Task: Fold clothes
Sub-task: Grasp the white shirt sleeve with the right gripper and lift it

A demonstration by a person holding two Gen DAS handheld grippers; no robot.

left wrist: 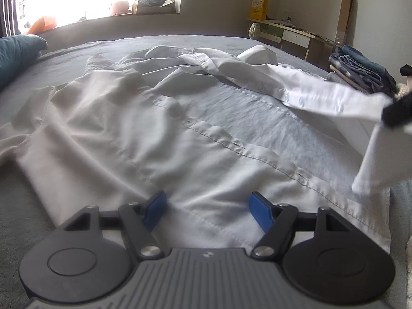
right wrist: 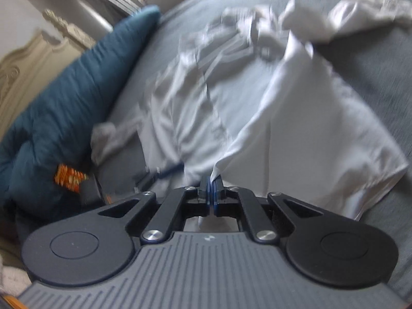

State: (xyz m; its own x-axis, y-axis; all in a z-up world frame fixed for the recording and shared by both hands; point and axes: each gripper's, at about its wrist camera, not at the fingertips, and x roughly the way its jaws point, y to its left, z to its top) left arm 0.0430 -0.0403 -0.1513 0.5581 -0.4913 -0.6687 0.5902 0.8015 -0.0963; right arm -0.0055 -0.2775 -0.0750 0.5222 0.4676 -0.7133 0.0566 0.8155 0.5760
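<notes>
White shirt (left wrist: 159,134) lies open, front up, on the grey bed (left wrist: 206,43), plackets apart, sleeves crumpled toward the collar end. Thin, light, limp cloth, judging by the creases; it should drape and sag from any single pinch, with nothing stiff but the button band and the hem seam. Best holds look like the seamed edges: hem corners, placket, collar. Mid-panel grabs would likely bunch.

Left hand-held gripper (left wrist: 207,212): blue pads spread wide, low over the shirt's hem, gripping nothing. Right hand-held gripper (right wrist: 212,193): pads pressed together, pinching the edge of the shirt's front panel, cloth lifted into a ridge.

Left view shows the lifted button band running off to the right gripper at the frame edge, the open buttonhole placket, a stack of folded clothes (left wrist: 360,69) and a desk (left wrist: 288,32) behind. Right view, blurred, shows the pinch itself close up, the whole lifted panel hanging slack, a teal pillow (right wrist: 77,103) beside the shirt and a carved headboard (right wrist: 31,59). Neither view shows the far sleeve ends clearly.
</notes>
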